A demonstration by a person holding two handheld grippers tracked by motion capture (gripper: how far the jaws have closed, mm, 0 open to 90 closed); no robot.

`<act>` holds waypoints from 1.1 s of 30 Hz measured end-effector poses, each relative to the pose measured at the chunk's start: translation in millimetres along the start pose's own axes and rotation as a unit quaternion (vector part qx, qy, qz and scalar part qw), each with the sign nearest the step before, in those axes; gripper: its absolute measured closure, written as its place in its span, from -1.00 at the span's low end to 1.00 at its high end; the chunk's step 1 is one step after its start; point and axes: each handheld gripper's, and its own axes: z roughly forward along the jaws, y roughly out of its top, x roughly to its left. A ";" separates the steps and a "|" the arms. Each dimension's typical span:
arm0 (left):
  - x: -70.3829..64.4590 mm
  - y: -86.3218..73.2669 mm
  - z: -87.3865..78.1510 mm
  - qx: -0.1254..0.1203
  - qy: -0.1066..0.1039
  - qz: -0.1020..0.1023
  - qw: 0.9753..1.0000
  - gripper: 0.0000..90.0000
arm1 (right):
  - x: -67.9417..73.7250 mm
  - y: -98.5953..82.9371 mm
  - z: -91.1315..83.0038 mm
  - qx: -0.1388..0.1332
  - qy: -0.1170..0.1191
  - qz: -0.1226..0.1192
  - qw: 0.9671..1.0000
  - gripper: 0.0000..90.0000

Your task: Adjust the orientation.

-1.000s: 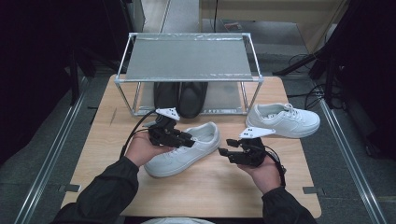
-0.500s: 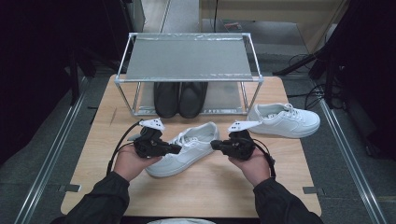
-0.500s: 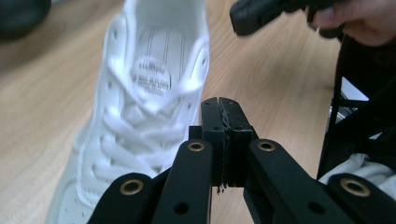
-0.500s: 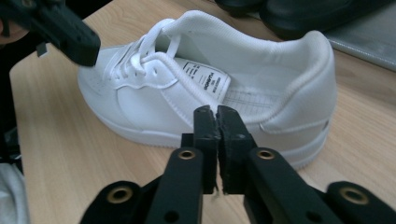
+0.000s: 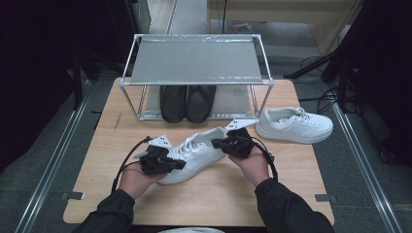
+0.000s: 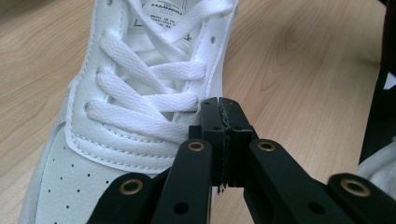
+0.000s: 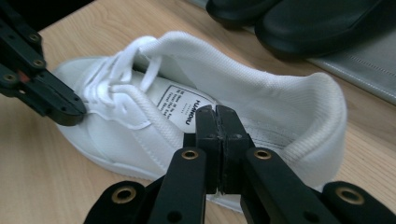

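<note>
1. The left tool [image 5: 180,164] sat at the toe end of the near white sneaker [image 5: 199,154], held in the person's left hand [image 5: 136,179]. In the left gripper view its jaws were pressed together with nothing between them, their tips just beside the lowest laces [image 6: 140,119] on the shoe's eyelet edge.
2. The near white sneaker lay diagonally on the wooden worktop [image 5: 97,160], toe toward the person's left, heel toward the rack, between the two tools.
3. The right tool [image 5: 217,142] was at the heel end of that sneaker, in the right hand [image 5: 252,165]. In the right gripper view its jaws were likewise closed and empty, poised over the shoe's collar, in front of the printed tongue label [image 7: 184,108].
4. Behind them stood a metal shoe rack [image 5: 194,63], with a pair of black shoes [image 5: 188,102] on its lower level.
5. A second white sneaker [image 5: 294,125] rested on the worktop right of the rack, well apart from both tools.
</note>
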 end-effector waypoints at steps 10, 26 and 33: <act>0.8 -4.3 1.7 -0.016 0.001 0.030 0.999 0.93 | 1.5 -0.8 11.9 0.017 -0.002 0.002 1.000 1.00; 12.1 -1.8 -0.2 -0.017 0.015 0.001 1.000 1.00 | 12.8 -5.6 3.6 0.041 0.006 -0.006 0.999 1.00; 19.8 2.0 0.2 -0.016 0.011 0.002 1.000 1.00 | 24.8 -10.0 -3.5 0.054 0.005 -0.025 0.998 1.00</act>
